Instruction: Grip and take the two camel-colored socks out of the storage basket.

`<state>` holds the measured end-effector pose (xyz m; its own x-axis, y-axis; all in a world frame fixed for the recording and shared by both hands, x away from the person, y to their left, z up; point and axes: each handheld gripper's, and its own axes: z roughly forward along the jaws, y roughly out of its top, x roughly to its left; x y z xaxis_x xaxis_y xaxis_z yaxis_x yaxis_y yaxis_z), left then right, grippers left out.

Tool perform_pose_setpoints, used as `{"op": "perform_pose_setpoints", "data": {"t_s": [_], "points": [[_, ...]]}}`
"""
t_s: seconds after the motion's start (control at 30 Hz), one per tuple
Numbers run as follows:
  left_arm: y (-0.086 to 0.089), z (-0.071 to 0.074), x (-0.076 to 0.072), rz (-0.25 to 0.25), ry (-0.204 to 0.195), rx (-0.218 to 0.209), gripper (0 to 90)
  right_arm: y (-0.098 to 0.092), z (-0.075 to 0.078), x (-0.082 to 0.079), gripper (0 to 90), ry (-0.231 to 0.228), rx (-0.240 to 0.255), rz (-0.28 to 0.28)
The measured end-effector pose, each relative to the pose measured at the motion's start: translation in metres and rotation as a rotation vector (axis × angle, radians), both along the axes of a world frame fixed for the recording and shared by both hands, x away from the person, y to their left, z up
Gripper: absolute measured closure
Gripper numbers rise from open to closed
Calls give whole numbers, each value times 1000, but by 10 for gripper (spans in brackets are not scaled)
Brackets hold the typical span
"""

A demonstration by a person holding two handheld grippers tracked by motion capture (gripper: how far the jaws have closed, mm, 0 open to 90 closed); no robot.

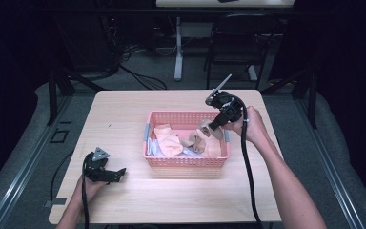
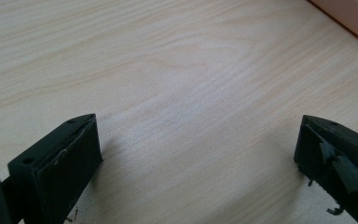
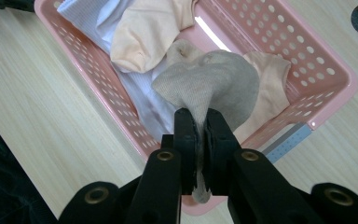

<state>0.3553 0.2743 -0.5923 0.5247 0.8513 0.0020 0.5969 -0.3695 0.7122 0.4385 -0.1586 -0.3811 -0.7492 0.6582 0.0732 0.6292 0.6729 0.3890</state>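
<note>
Left gripper (image 1: 119, 172) is seen low at the table's (image 1: 124, 119) front-left, resting on or just over the wood, held by the left hand (image 1: 86, 188). In the left gripper view its jaws are spread wide apart with only bare tabletop (image 2: 177, 84) between them; a corner of the pink basket (image 2: 349, 18) is caught at the top right of that view.

Pink basket (image 1: 187, 161) is placed mid-table, a little right of centre. Inside it, a peach sock (image 1: 167, 140) and a white ribbed cloth (image 3: 86, 23) are piled toward its left part.

Right gripper (image 1: 208, 128) is held above the basket's right end by the right hand (image 1: 252, 125), tilted down and to the left. Its jaws are pinched tight on a beige sock (image 3: 214, 79), whose fabric is bunched between the pads and hangs over the basket's contents (image 1: 201, 138). The peach sock (image 3: 144, 32) is seen behind it in the right gripper view.
</note>
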Motion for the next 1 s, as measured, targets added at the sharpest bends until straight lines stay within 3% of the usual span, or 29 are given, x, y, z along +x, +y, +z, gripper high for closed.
{"op": "perform_pose_setpoints", "data": {"t_s": [0.6, 1.0], "points": [[0, 0, 0, 2, -1, 0, 3, -13, 31, -9, 851, -24, -13, -21], [0, 0, 0, 2, -2, 0, 4, -41, 43, -16, 850, -38, -53, -62]]}}
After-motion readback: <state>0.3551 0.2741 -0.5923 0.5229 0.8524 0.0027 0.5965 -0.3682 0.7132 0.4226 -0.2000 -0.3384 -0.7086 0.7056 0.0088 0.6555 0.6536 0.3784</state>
